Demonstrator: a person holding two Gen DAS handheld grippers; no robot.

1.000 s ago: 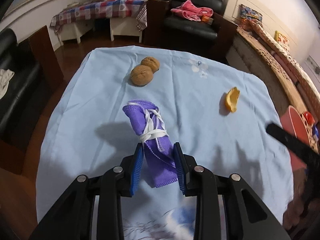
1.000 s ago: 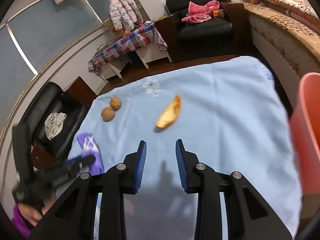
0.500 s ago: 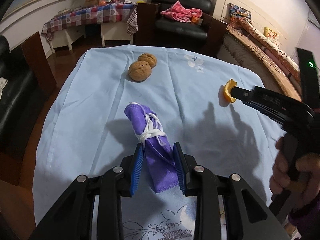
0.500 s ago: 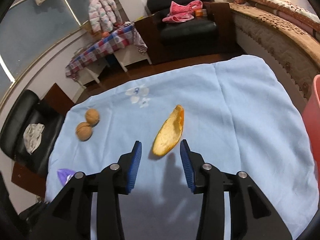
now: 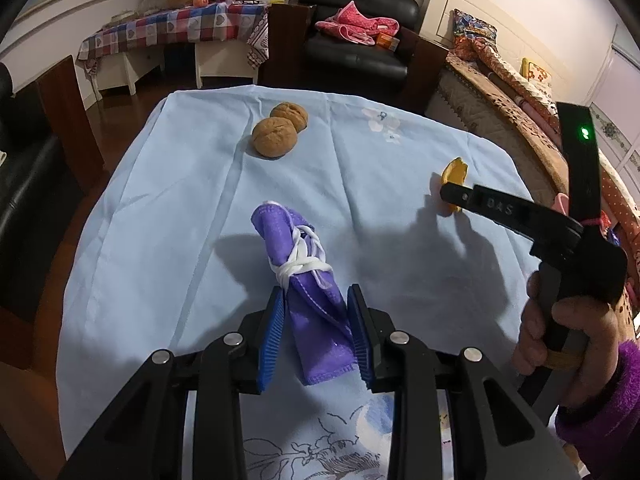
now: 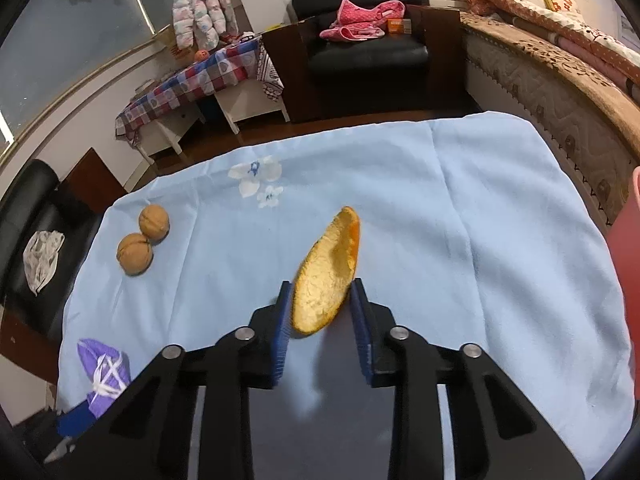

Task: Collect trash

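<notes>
A purple cloth roll [image 5: 308,280] tied with a white band lies on the light blue tablecloth [image 5: 168,216]. My left gripper [image 5: 316,322] has its blue pads on either side of the roll's near end, pressing its sides. The roll also shows in the right wrist view [image 6: 105,372]. An orange peel [image 6: 326,276] lies on the cloth. My right gripper [image 6: 320,320] is open, with the peel's near end between its pads. The peel [image 5: 454,178] and right gripper show at right in the left wrist view.
Two walnuts [image 5: 280,130] sit at the far left of the table, also in the right wrist view [image 6: 142,242]. A pink bin [image 6: 628,240] stands off the table's right edge. A black armchair [image 6: 364,40] and a checkered side table [image 6: 192,84] stand behind.
My right gripper has moved forward over the table until the orange peel sits between its pads. My left gripper has stayed around the purple roll.
</notes>
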